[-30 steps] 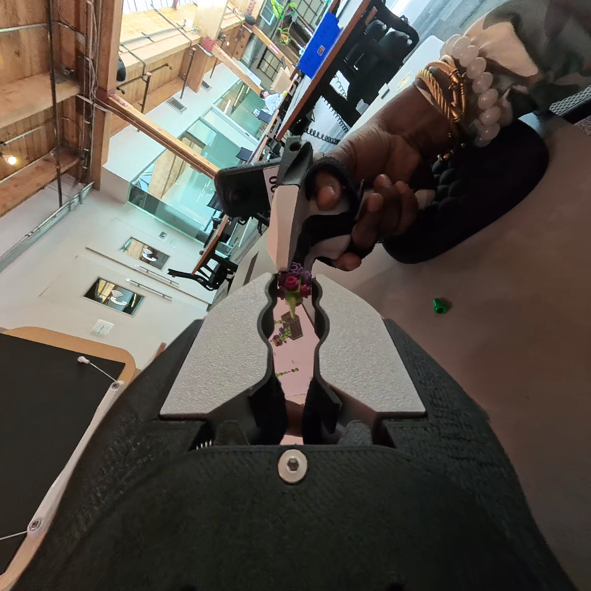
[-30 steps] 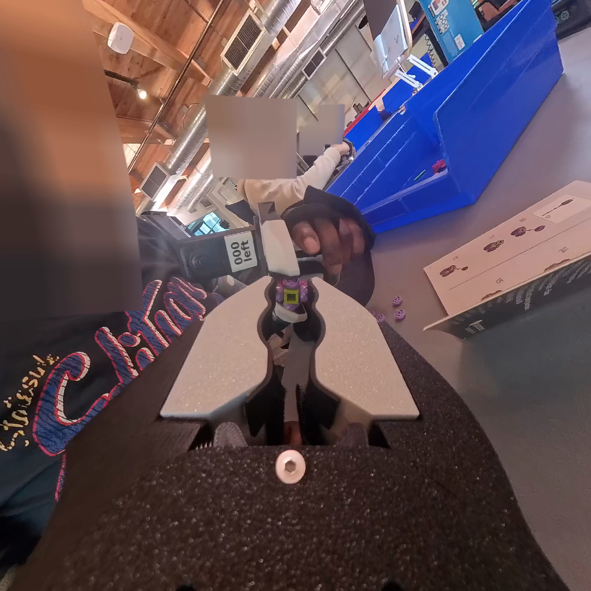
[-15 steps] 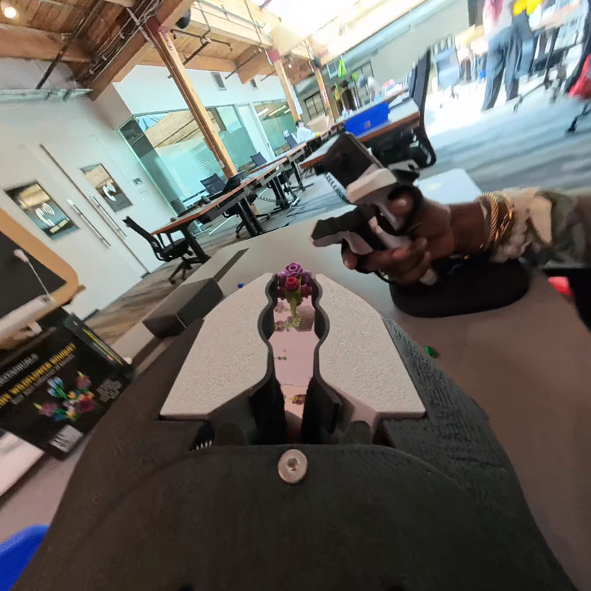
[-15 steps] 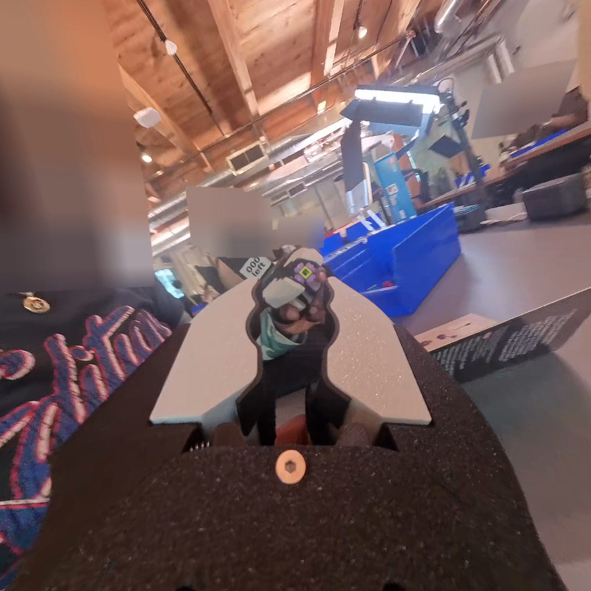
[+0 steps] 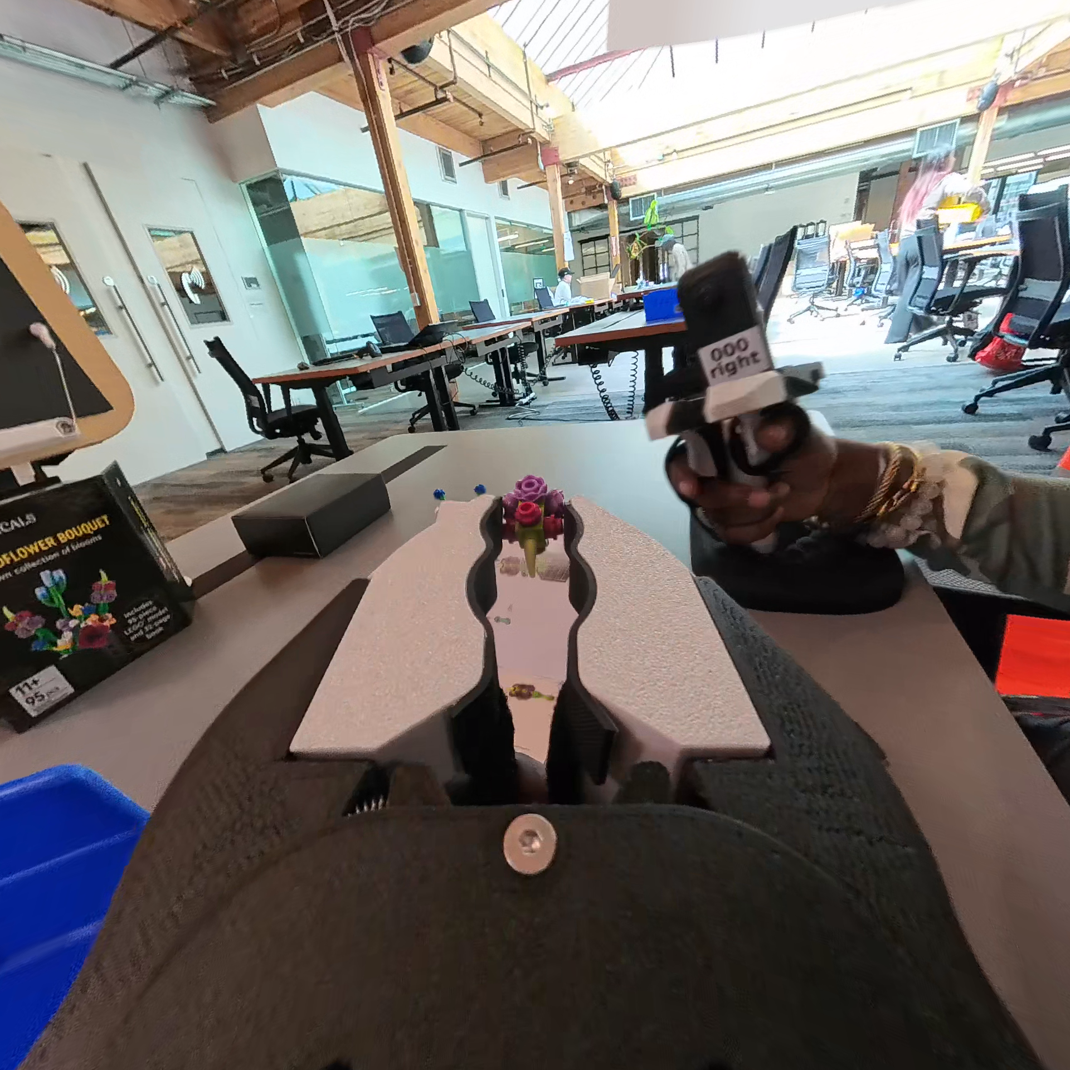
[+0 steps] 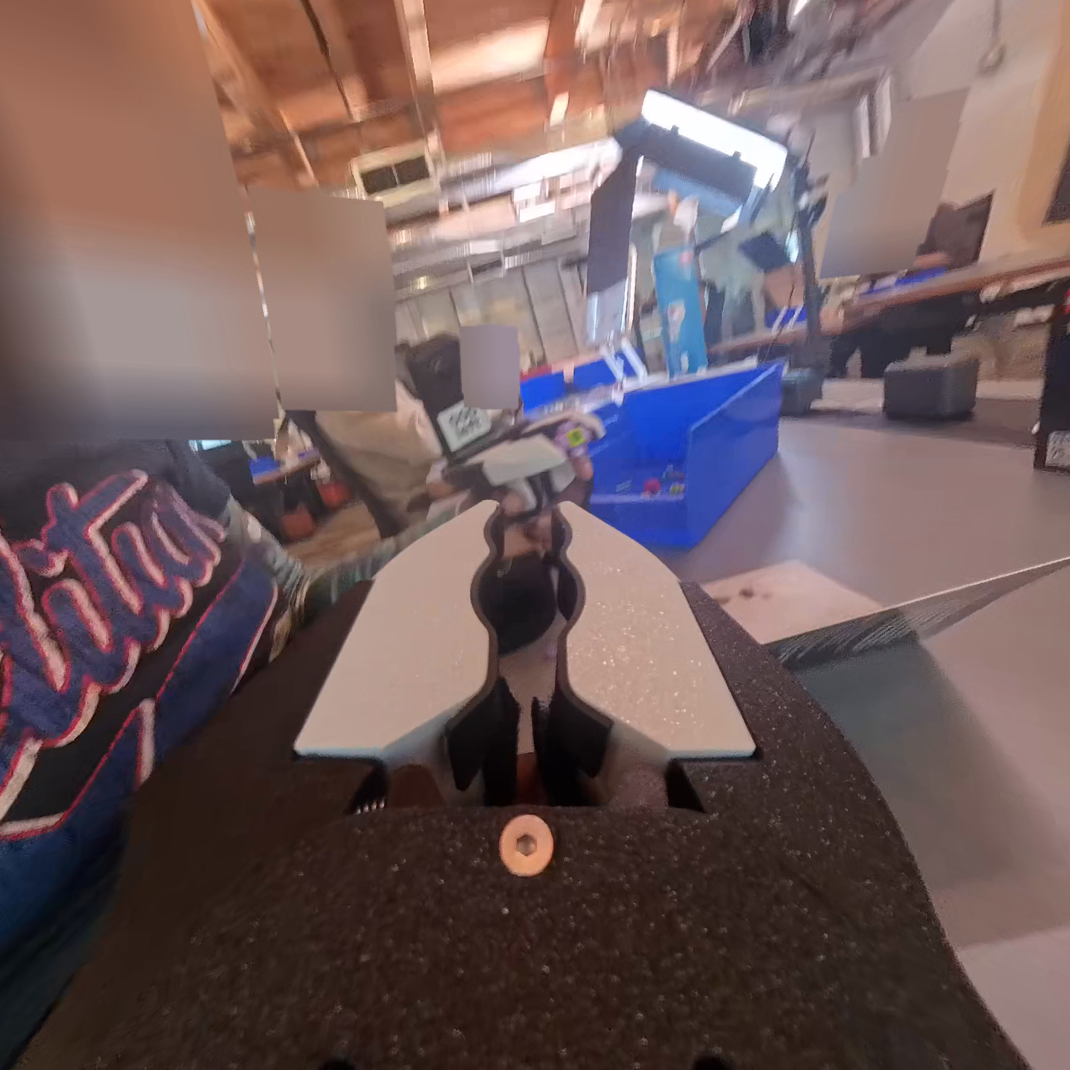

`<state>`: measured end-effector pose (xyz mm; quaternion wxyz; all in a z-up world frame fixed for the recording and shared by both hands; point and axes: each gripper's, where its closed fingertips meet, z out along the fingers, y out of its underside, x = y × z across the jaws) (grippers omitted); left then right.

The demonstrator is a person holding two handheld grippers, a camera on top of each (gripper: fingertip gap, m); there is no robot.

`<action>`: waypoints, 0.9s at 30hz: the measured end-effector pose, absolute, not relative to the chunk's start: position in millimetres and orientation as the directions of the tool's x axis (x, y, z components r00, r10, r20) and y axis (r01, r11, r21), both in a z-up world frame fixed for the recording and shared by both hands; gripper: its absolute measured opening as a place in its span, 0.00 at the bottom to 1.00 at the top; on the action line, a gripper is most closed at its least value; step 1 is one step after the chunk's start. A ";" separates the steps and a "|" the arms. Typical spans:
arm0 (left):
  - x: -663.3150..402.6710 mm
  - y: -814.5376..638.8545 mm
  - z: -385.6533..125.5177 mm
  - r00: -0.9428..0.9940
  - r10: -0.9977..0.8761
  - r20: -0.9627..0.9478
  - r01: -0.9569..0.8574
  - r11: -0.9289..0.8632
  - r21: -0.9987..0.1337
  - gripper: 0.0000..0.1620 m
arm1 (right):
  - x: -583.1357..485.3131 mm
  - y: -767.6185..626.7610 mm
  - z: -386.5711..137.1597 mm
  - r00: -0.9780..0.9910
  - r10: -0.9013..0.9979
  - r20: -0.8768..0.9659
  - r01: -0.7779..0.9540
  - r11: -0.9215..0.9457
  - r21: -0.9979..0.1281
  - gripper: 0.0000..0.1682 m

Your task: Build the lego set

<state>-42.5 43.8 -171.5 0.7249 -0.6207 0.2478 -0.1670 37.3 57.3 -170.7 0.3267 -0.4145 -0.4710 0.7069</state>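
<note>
Now pinched at the tips of the left gripper [image 5: 530,524]: lego flower [image 5: 530,512], raised over the desk [image 5: 839,666]. Farther right, right gripper [image 5: 703,417] aloft, fingers narrowly parted around nothing. Near left, blue bin [image 5: 52,857].

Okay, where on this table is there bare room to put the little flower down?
Bare table lies right of the left hand-held gripper, which grips the flower, below the black pad. A narrower bare strip runs between the set's box and that hand-held gripper. It is crowded near the blue bin.
</note>
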 end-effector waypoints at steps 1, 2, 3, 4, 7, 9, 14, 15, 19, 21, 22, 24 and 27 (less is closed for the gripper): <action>-43.8 45.1 -174.2 0.825 -0.547 -0.141 -0.063 0.159 -0.985 0.12 | 40.5 48.6 -177.7 -0.445 0.855 -0.267 -0.008 -0.301 -0.953 0.09; -45.3 46.9 -178.1 0.830 -0.542 -0.131 -0.067 0.137 -0.988 0.12 | 44.5 39.1 -189.7 -0.439 0.865 -0.244 0.076 -0.235 -0.969 0.09; -46.7 48.6 -182.7 0.834 -0.538 -0.124 -0.075 0.111 -0.991 0.12 | 49.4 30.6 -206.0 -0.429 0.880 -0.205 0.174 -0.142 -0.974 0.09; -47.1 49.8 -186.6 0.836 -0.536 -0.119 -0.086 0.087 -0.993 0.12 | 55.3 23.7 -223.7 -0.427 0.891 -0.152 0.271 -0.034 -0.962 0.09; -38.9 48.1 -189.8 0.809 -0.575 -0.121 -0.098 0.070 -0.993 0.12 | 68.2 17.3 -263.6 -0.443 0.896 0.009 0.458 0.235 -0.857 0.08; -30.7 45.2 -191.7 0.781 -0.611 -0.127 -0.107 0.071 -0.992 0.12 | 68.2 26.1 -284.6 -0.444 0.891 0.099 0.536 0.352 -0.767 0.08; -27.7 48.9 -209.8 0.770 -0.619 -0.153 -0.190 0.006 -0.982 0.12 | 65.5 31.9 -298.0 -0.491 0.868 0.073 0.600 0.398 -0.694 0.09; -28.4 49.5 -211.4 0.772 -0.618 -0.150 -0.193 -0.002 -0.981 0.12 | 64.0 34.4 -297.6 -0.493 0.866 0.083 0.591 0.403 -0.699 0.09; -29.9 50.9 -213.5 0.775 -0.620 -0.124 -0.176 -0.022 -0.984 0.12 | 61.4 33.5 -296.8 -0.494 0.868 0.047 0.577 0.368 -0.730 0.09; -30.2 51.4 -215.0 0.773 -0.621 -0.126 -0.181 -0.027 -0.983 0.12 | 61.0 34.2 -295.3 -0.486 0.873 0.044 0.564 0.352 -0.747 0.09; -30.6 51.8 -216.2 0.773 -0.621 -0.131 -0.189 -0.029 -0.982 0.12 | 60.7 34.7 -293.9 -0.481 0.876 0.037 0.557 0.338 -0.758 0.09; -31.1 52.2 -218.2 0.772 -0.621 -0.132 -0.195 -0.034 -0.980 0.12 | 60.4 35.2 -290.7 -0.476 0.879 0.017 0.542 0.309 -0.781 0.10; -30.2 52.4 -219.5 0.768 -0.628 -0.124 -0.192 -0.040 -0.981 0.12 | 60.5 35.3 -285.9 -0.476 0.879 -0.015 0.525 0.270 -0.807 0.11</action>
